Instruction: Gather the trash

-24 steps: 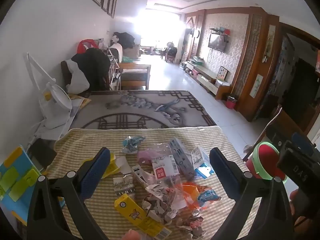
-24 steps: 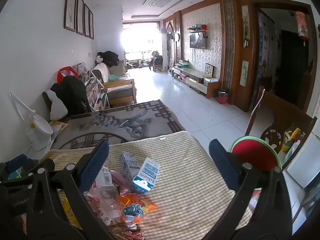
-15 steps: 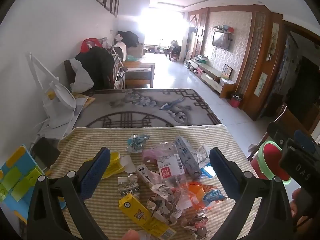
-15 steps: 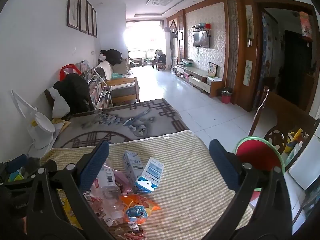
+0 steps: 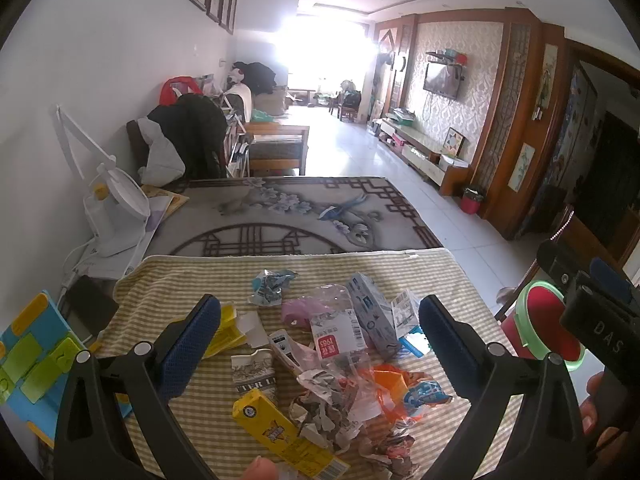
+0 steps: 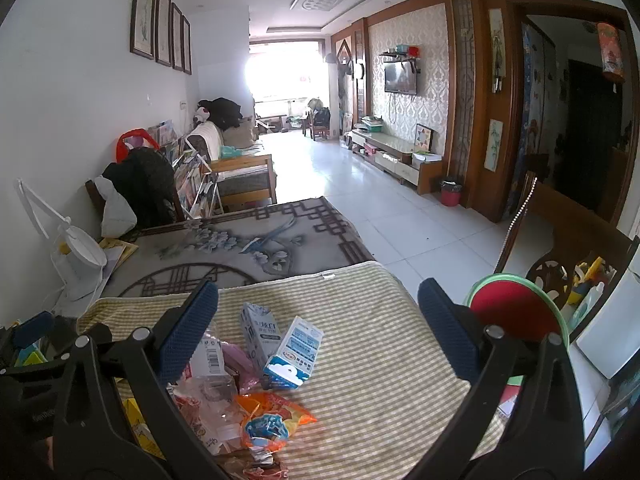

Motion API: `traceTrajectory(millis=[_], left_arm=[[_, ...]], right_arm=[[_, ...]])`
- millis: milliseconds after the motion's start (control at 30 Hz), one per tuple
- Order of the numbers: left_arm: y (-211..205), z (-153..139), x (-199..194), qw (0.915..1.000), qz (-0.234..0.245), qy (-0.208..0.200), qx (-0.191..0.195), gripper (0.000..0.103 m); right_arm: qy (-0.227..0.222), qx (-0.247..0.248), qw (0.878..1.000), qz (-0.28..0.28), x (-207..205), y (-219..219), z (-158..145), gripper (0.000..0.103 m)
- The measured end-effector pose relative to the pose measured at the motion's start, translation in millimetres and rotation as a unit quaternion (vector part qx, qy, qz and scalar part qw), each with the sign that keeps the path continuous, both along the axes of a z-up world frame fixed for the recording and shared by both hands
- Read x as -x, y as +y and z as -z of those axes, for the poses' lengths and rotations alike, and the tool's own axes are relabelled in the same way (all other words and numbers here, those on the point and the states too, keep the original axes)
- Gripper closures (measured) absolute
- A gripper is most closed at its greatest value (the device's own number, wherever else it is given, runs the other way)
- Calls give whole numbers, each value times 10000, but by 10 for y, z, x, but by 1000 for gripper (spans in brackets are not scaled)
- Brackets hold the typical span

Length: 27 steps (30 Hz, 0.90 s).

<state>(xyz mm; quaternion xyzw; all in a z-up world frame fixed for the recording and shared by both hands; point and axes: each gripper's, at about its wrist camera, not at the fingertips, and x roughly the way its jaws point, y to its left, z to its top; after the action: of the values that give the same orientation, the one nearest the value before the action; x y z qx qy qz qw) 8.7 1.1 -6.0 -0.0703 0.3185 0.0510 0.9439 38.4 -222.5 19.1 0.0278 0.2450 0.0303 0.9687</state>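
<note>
The left gripper (image 5: pixel 318 344) hangs tilted down over the table with its blue-padded jaws spread wide and nothing pinched between them; the right gripper (image 6: pixel 318 326) is likewise spread wide and empty, pointed down at a shallower slant. Below and ahead of both lies the striped cloth (image 5: pixel 192 280), and beyond its far edge the grey patterned table cover (image 5: pixel 280 216). To the right of the right gripper's right jaw, off the table's edge, stands the red bin with a green rim (image 6: pixel 516 312); in the left view the same bin sits past the right jaw, partly behind the other tool's black body. The trash heap (image 5: pixel 336 364) lies between and just under the left gripper's jaws, reaching toward the camera. In the right view the heap sits low at the left jaw, mostly left of the gap's middle. Within it, a grey-blue carton (image 6: pixel 258 330) and a blue-and-white carton (image 6: pixel 294 354) lean together ahead of the right gripper's left jaw; a yellow carton (image 5: pixel 276 428) lies near the left gripper's base; an orange wrapper (image 6: pixel 272 420) sits under the gap of the right gripper. A crumpled blue-grey wrapper (image 5: pixel 272 284) lies farthest ahead of the left gripper. A fingertip (image 5: pixel 260 470) shows at the left view's bottom edge.
</note>
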Motion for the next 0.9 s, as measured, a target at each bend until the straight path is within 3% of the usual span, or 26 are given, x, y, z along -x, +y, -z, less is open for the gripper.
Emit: traceTrajectory(millis=[900], left_arm=[[-49, 24, -26, 10000, 7, 5, -37, 8]], right_arm=[[-1, -23, 10000, 28, 25, -35, 3, 4]])
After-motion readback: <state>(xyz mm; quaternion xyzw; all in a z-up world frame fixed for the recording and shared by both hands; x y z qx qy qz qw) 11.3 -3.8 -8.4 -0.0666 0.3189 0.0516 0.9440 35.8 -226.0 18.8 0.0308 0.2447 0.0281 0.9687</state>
